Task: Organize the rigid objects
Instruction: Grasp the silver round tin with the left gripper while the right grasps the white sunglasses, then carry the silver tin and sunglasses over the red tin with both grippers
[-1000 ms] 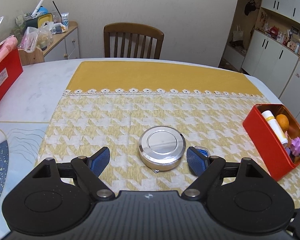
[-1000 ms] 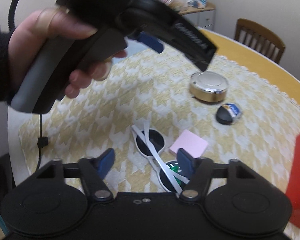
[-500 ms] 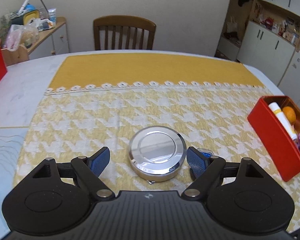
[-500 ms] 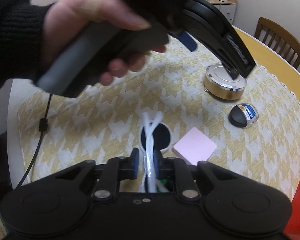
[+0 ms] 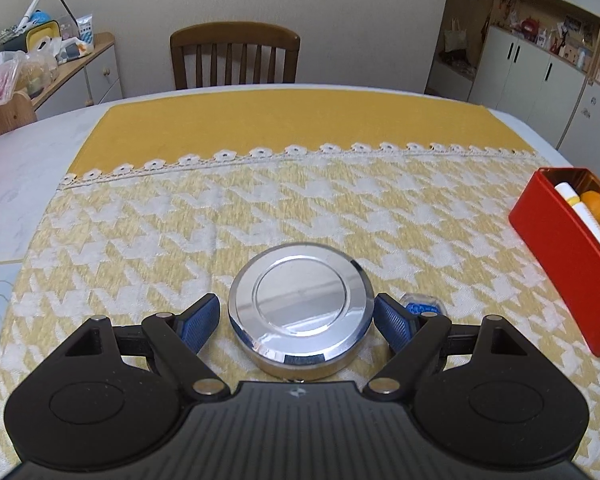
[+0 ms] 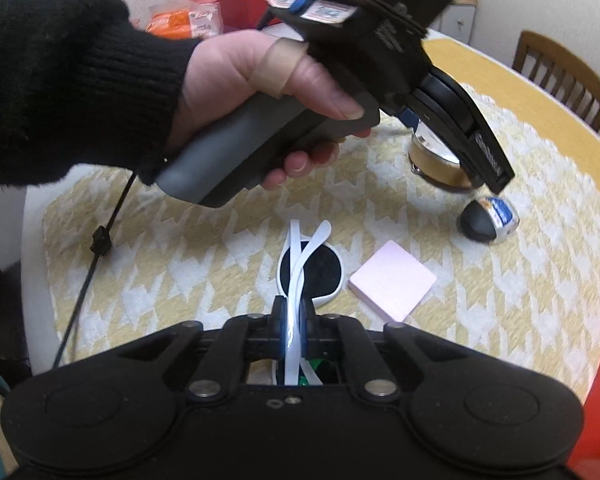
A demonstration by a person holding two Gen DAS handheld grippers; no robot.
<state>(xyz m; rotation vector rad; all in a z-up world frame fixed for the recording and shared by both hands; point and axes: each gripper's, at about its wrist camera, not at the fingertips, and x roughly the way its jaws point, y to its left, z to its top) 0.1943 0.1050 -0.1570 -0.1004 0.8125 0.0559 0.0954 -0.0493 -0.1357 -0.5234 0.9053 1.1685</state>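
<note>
My left tongs (image 5: pixel 298 318) stand spread wide, one blue pad on each side of the round silver tin (image 5: pixel 300 308), which sits flat on the yellow-and-white cloth (image 5: pixel 260 208) covering the counter (image 5: pixel 16 172). I see a narrow gap between each pad and the tin's rim, so nothing is gripped there. Just past the right-hand pad a small blue-topped object (image 5: pixel 422 305) peeks out, mostly hidden. At the right edge of that view a red box (image 5: pixel 560 264) rests on the cloth with a white tube (image 5: pixel 580 210) and an orange ball (image 5: pixel 596 204) inside. A wooden chair (image 5: pixel 234 54) stands at the far side of the counter.

My right tongs (image 6: pixel 292 322) are pressed together, pinching the folded white arms of the sunglasses (image 6: pixel 312 268), whose dark lens lies on the cloth just ahead of the pads. Just beside the sunglasses, to the right in this view, lies a pink square pad of notes (image 6: pixel 392 280). Further off sits a small dark rounded object with a blue-and-white label (image 6: pixel 488 220), near the gold-sided tin, which is partly hidden from this side by the other tool. A hand (image 6: pixel 260 92) in a black sleeve (image 6: pixel 60 80) holds the left tool's grey handle above the cloth, a bandage around the thumb.
</note>
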